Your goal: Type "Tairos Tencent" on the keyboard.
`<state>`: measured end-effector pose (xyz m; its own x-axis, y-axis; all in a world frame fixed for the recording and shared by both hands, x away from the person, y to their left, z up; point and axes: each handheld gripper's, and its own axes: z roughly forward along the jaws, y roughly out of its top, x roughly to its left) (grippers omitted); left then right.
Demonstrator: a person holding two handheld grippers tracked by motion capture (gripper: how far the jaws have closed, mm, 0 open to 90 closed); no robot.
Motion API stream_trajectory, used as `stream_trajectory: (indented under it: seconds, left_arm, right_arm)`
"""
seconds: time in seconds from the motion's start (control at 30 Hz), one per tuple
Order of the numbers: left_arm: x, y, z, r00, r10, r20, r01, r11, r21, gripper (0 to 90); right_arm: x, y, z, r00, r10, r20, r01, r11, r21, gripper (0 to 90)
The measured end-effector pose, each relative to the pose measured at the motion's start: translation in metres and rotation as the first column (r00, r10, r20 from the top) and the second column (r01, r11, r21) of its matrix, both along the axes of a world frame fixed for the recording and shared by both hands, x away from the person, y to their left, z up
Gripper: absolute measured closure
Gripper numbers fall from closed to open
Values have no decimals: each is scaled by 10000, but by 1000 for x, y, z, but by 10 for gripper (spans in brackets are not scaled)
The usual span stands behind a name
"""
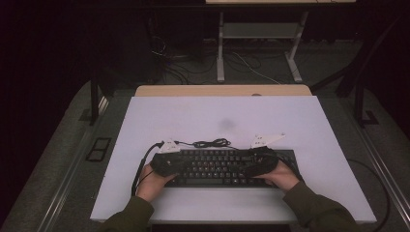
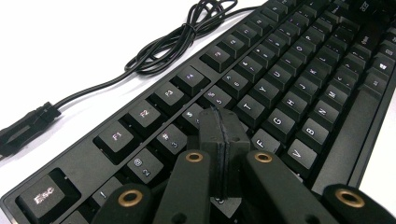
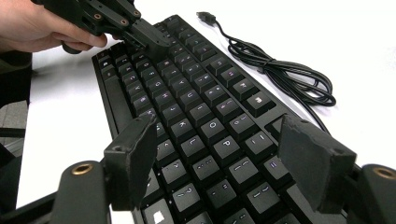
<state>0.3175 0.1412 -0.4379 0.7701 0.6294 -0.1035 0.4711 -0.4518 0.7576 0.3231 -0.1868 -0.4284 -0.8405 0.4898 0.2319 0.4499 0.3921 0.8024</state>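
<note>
A black keyboard (image 1: 217, 166) lies near the front of the white table top (image 1: 222, 116). My left gripper (image 1: 178, 166) rests over its left end. Its jaws are pressed together with nothing between them, and their tips (image 2: 221, 127) sit on the keys (image 2: 280, 107) near the number row. My right gripper (image 1: 249, 168) hovers over the right end, its jaws standing wide apart above the keys (image 3: 212, 130) with nothing held. From the right gripper view, the left gripper (image 3: 148, 36) and the hand (image 3: 32, 25) holding it appear at the far end of the keyboard (image 3: 187, 107).
The keyboard's black cable (image 1: 212, 143) lies coiled on the table just behind it, with its loops (image 2: 173, 42) and its USB plug (image 2: 28, 123) loose on the white surface. The cable (image 3: 285, 74) runs along the keyboard's back edge. A desk frame (image 1: 256, 43) stands beyond the table.
</note>
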Motion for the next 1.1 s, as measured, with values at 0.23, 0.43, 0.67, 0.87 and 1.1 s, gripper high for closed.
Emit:
stream_trajectory:
  seconds: [0.23,0.43,0.67,0.87,1.1]
  left_arm:
    - [-1,2,3,10000,56,71,-55,9999,-129,885]
    - [-3,5,6,9998,144,119,-140,9994,-315,846]
    - [-7,8,8,9999,101,87,-97,9988,-472,769]
    - [-10,10,9,9999,137,106,-131,9983,-572,714]
    - [-13,13,9,9998,170,117,-162,9978,-643,614]
  right_arm:
    - [0,0,1,10000,-28,-9,28,10000,36,284]
    - [1,0,3,10000,-46,-27,46,10000,73,321]
    - [2,3,5,10000,16,42,-17,9999,141,400]
    - [3,4,6,9999,85,61,-86,9999,150,470]
    - [3,8,8,9998,194,75,-195,9998,106,598]
